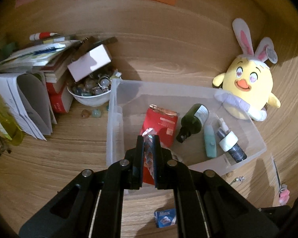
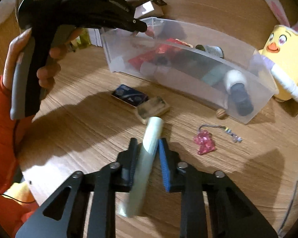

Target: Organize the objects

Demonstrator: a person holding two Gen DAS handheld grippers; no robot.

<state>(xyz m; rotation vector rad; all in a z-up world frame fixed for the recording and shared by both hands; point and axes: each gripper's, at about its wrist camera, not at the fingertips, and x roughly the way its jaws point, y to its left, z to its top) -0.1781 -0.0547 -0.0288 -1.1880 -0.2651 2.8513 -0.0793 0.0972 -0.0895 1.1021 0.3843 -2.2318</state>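
Bottles [image 1: 192, 122] in bin [image 1: 188, 86], plush [image 1: 248, 83] behind

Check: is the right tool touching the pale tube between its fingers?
Touching. The right wrist view shows the right tool with both fingers pressed against the pale tube.

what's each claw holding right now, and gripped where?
Left claw: braided cord, pinched near its end. Right claw: pale green tube, clamped around mid-length.
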